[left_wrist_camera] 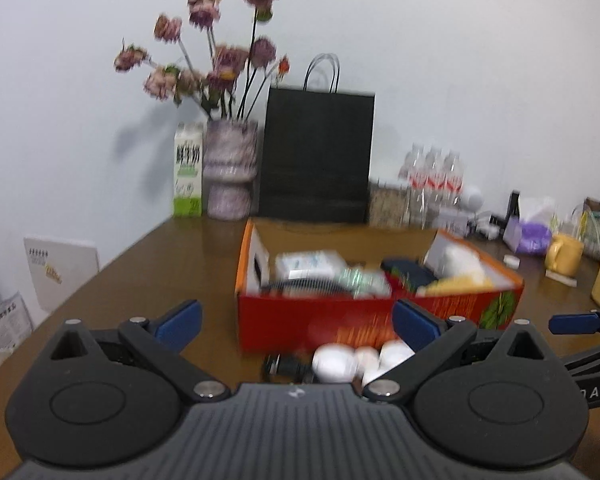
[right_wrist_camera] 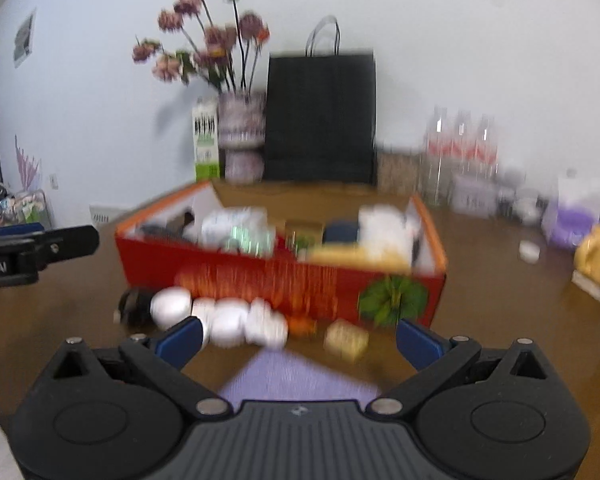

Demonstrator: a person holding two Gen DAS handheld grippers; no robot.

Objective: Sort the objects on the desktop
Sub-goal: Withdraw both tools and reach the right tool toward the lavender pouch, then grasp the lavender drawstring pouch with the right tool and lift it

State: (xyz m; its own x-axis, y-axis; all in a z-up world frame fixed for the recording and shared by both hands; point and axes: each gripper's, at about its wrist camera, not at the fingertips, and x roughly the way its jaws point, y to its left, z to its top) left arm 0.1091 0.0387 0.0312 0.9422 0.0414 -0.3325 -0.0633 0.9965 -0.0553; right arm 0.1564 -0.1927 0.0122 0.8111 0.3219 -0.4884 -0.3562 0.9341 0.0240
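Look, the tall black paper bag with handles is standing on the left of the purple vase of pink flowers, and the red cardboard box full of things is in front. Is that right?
Not quite. The tall black paper bag stands to the right of the purple vase of pink flowers, not the left; the left wrist view shows this. The red cardboard box does sit in front of them, full of things.

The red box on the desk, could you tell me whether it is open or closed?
Open: the red box has no lid on, and packets and other blurred items show inside above its rim.
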